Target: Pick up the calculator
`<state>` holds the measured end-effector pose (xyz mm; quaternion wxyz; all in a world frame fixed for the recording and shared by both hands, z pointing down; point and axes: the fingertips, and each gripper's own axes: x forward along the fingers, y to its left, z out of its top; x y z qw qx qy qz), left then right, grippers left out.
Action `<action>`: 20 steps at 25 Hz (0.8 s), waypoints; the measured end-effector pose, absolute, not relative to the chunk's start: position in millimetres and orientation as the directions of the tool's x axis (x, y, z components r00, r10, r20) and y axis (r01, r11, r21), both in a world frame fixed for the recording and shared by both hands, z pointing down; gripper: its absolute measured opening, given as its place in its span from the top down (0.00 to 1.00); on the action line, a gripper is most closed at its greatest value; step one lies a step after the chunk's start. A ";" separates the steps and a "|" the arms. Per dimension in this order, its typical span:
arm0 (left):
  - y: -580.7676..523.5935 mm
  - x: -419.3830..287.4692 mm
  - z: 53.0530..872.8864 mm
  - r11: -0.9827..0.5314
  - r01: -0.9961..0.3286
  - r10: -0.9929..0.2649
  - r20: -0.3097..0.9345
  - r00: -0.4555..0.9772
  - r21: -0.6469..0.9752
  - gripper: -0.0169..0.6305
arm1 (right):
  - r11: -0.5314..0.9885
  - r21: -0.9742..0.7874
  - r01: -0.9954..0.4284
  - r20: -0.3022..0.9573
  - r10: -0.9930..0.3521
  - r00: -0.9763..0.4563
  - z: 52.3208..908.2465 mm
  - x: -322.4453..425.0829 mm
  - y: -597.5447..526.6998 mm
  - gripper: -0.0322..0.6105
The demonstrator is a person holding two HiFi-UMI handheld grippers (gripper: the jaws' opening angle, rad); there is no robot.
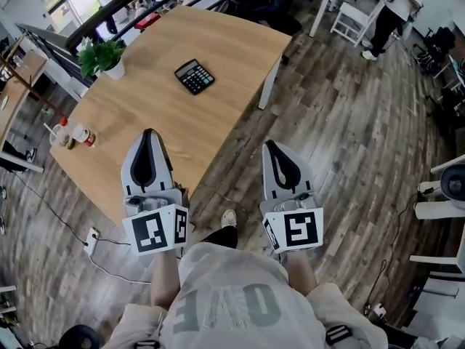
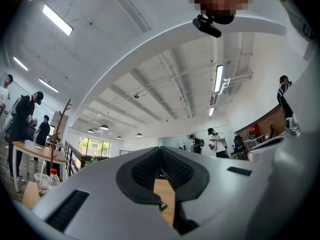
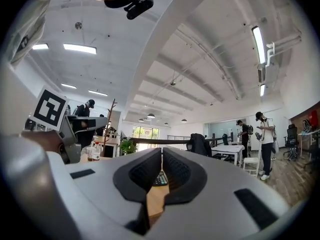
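A black calculator (image 1: 195,76) lies flat toward the far middle of the wooden table (image 1: 145,100). Through the gap under my right gripper's (image 3: 162,149) tips, its keys show as the calculator (image 3: 160,179). My left gripper (image 1: 149,132) hovers over the table's near edge, well short of the calculator, with its jaws closed and nothing between them. My right gripper (image 1: 269,144) hangs over the plank floor just off the table's right side, jaws together and empty. In its own view my left gripper (image 2: 160,148) has its tips meeting, with a strip of tabletop below them.
A potted plant (image 1: 102,55) stands at the table's far left. A bottle (image 1: 83,136) and a plastic cup (image 1: 58,134) sit near its left edge. A white table leg (image 1: 267,86) is at the right corner. A power strip (image 1: 91,240) lies on the floor. A person (image 1: 385,13) stands far right.
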<state>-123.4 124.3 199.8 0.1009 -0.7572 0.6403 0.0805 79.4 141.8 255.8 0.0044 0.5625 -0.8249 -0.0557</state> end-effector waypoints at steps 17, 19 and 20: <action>24.2 -138.8 207.8 -0.131 -0.990 -0.964 -0.237 0.117 0.043 0.96 | 0.406 0.135 -0.904 -0.029 -0.910 -0.413 243.1 54.2 33.3 0.92; 21.1 -138.6 209.8 -0.122 -0.991 -0.966 -0.234 0.107 0.054 0.96 | 0.413 0.135 -0.901 -0.017 -0.908 -0.419 245.0 53.6 28.1 0.92; 20.0 -138.7 211.4 -0.114 -0.992 -0.968 -0.229 0.098 0.056 0.96 | 0.418 0.136 -0.898 -0.012 -0.906 -0.424 246.5 52.6 25.4 0.92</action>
